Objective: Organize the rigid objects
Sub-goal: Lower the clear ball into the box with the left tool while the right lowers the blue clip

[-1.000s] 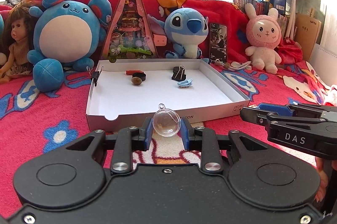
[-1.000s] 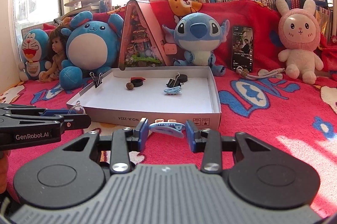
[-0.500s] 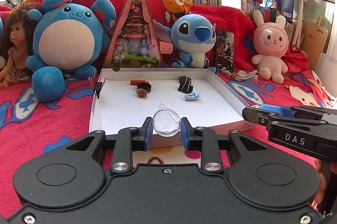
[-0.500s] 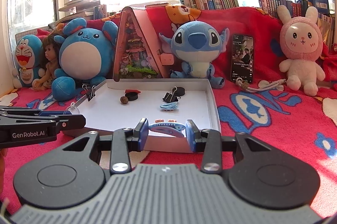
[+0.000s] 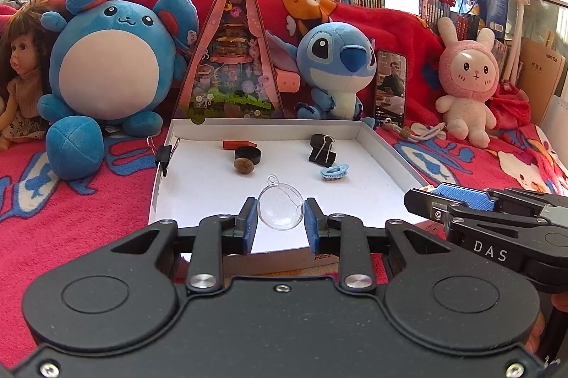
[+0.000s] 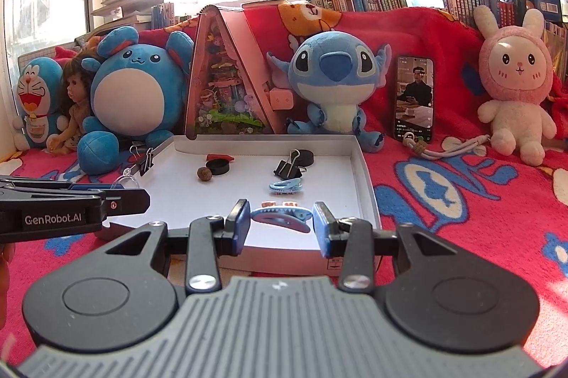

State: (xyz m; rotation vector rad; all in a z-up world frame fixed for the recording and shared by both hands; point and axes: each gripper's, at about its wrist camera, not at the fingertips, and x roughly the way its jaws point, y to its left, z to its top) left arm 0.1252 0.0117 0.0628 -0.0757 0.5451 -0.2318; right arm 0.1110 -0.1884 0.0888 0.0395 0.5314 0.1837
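My left gripper (image 5: 280, 220) is shut on a clear plastic ball (image 5: 280, 208) and holds it above the front part of the white shallow box (image 5: 390, 149). My right gripper (image 6: 280, 224) is shut on a blue hair clip (image 6: 280, 218) over the box's front edge (image 6: 365, 186). In the box lie a second blue hair clip (image 5: 334, 171), a black binder clip (image 5: 322, 151), a brown nut (image 5: 243, 165), a black round cap (image 5: 247, 153) and a red piece (image 5: 238, 143). The right gripper's side shows in the left wrist view (image 5: 461, 200).
The box sits on a red patterned blanket (image 6: 461, 200). Behind it stand plush toys (image 5: 103, 69), a triangular toy box (image 5: 232, 58), a Stitch plush (image 6: 333, 76), a phone (image 6: 413, 97) and a pink bunny (image 6: 514, 83). A binder clip (image 5: 164, 154) grips the box's left wall.
Both grippers have moved forward and up, from in front of the box to over its front part, each still holding its object.
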